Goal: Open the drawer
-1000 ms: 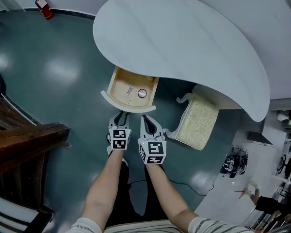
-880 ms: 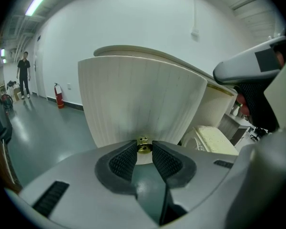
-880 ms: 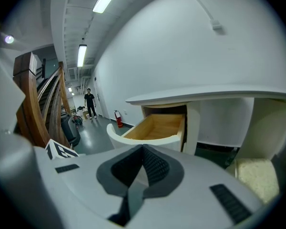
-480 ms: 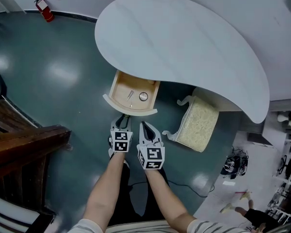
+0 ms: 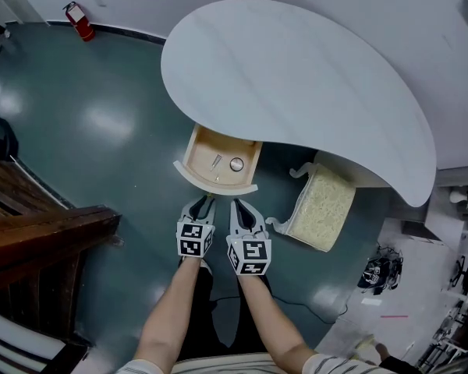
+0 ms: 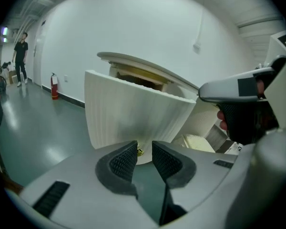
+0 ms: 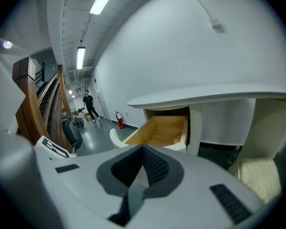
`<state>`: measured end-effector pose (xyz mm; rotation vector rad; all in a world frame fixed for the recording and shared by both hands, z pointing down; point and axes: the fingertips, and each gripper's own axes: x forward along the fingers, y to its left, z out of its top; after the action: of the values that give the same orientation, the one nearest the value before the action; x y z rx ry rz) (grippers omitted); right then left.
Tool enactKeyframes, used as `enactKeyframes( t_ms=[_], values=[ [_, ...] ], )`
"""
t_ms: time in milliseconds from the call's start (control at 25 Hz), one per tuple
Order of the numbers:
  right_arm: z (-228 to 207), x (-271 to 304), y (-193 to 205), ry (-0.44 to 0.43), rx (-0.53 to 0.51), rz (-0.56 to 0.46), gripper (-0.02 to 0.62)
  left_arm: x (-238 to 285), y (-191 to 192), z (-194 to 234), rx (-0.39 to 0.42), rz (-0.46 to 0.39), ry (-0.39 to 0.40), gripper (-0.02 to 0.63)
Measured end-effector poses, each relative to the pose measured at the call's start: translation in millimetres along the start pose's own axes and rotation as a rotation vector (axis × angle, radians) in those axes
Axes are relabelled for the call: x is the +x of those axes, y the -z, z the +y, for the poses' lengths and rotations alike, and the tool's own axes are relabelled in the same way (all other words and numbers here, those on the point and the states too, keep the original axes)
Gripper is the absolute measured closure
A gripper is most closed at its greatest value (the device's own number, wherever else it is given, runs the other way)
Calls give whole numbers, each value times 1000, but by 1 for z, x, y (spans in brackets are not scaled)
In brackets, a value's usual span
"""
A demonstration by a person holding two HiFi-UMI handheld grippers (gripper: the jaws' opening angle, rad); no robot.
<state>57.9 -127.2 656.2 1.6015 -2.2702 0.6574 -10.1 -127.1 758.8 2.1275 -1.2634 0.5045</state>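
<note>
The left gripper [image 6: 144, 149] has its jaws a little apart, with nothing pressed between the ribbed pads [image 6: 124, 160]. Through the gap shows a small brass-coloured knob [image 6: 139, 151], low on the drawer front [image 6: 133, 116]. It sits just beyond the tips and, as far as can be judged, is not gripped. The gripper is aimed at this knob presumably because it is the only pull on the front. The right gripper [image 7: 143, 151] has its jaws closed on each other and holds nothing. It sits just beside the left one and short of the front, and appears idle, kept close but out of the working line. The person's forearms [image 5: 168, 310] carry both tools side by side, directly before the drawer [image 5: 218, 158]. The drawer sits under the near edge of the white kidney-shaped table [image 5: 312, 76] and is already pulled well out over the dark green floor [image 5: 101, 131]. Its front is curved, vertically ribbed and white, wider than the box behind it, and the sides and bottom are pale wood. In the head view a small round object [image 5: 236, 164] and a slim pale item [image 5: 216, 160] lie on the bottom, both too small to identify. Judged from this position, the opening is essentially complete. To the right, apart from the drawer, stands a cream upholstered stool [image 5: 321, 202] with scrolled white legs.
</note>
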Motion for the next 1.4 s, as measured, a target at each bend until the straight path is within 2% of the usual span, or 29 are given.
enactKeyframes(
  t_ms=[200,360,480,600,1040,1400],
  values=[
    [4,-8,-18,-10,-4,-6,583,-24,-19,-14,18,-31,-7,594],
    [16,-27,-38,-44,-30,-7,583,-51,-42,-25,37,-59,-8,600],
    [15,-45,-54,-37,-22,19,583,-76,-65,-33,47,-86,-25,601],
    [15,-62,-80,-54,-20,3,583,-101,-101,-45,51,-138,-35,601],
    [55,-134,-207,-174,-81,-132,583,-199,-247,-116,191,-348,-37,601],
    [77,-192,-287,-236,-146,-259,583,-289,-323,-145,233,-496,-72,601]
  ],
)
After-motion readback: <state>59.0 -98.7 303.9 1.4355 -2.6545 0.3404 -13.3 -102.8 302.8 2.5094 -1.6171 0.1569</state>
